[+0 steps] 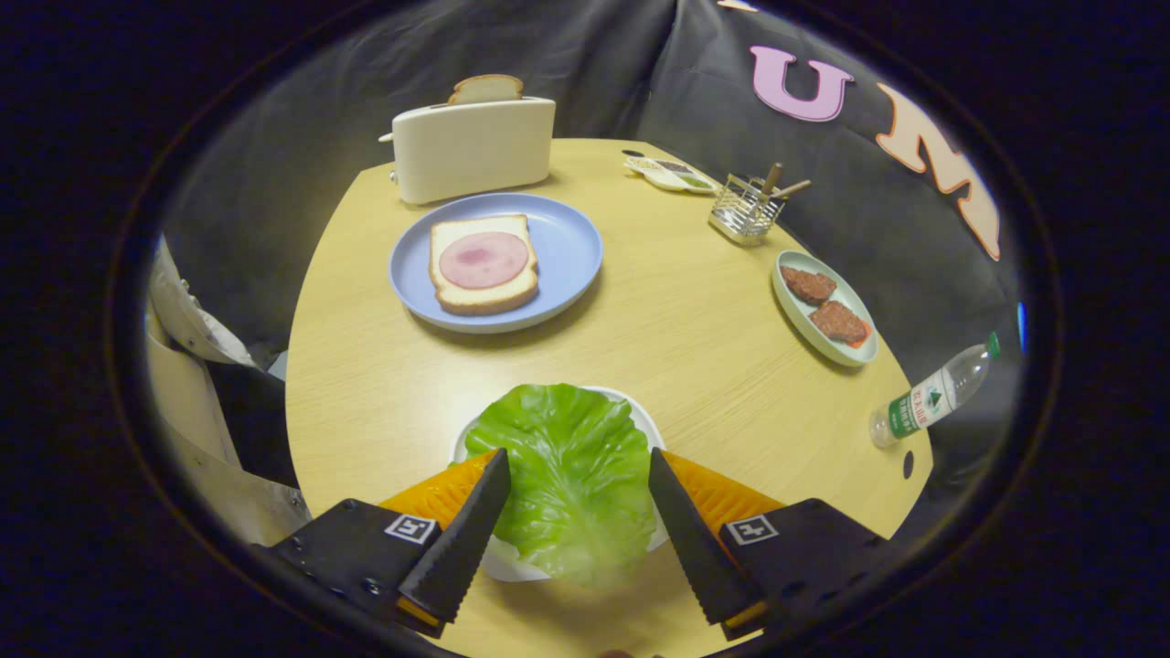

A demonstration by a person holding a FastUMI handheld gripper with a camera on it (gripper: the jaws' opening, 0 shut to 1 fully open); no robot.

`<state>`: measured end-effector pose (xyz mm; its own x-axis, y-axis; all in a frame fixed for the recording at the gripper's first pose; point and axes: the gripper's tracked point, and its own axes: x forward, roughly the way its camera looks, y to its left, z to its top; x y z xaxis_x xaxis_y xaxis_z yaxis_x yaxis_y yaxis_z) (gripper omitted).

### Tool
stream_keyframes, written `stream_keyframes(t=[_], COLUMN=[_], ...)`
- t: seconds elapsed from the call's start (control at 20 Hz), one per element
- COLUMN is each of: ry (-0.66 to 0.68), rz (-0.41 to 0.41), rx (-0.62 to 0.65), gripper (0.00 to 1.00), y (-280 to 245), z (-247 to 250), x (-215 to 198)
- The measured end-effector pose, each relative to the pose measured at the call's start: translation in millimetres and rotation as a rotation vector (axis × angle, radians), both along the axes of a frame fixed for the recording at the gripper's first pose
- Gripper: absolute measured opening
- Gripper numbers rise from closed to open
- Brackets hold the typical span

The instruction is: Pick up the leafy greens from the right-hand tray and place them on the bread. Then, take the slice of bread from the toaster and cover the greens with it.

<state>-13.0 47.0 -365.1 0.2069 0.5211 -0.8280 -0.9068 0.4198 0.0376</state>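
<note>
Round wooden table (676, 320); tool (578, 475) spread wide around leafy greens (567, 466).

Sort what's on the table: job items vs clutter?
Job: leafy green between the open fingers on its white tray; bread with ham on the blue plate; bread slice in the toaster.

Clutter: meat dish, wire utensil basket, small sauce dish, water bottle.

Leafy greens (571, 475) on tray (651, 429) between the spread tongs (578, 466), bread (483, 263) on plate (567, 239) beyond, toaster (473, 148) behind it.
</note>
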Motion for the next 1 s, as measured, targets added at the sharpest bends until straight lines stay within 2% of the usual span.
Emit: stream_keyframes(t=[0.45, 0.7, 1.0], ry=[0.101, 0.173, 0.184], rz=[-0.011, -0.060, -0.089], rx=[-0.050, -0.039, -0.048], gripper=[0.99, 0.96, 0.90], y=[-3, -4, -4], z=[-26, -30, -31], x=[-8, -10, -9])
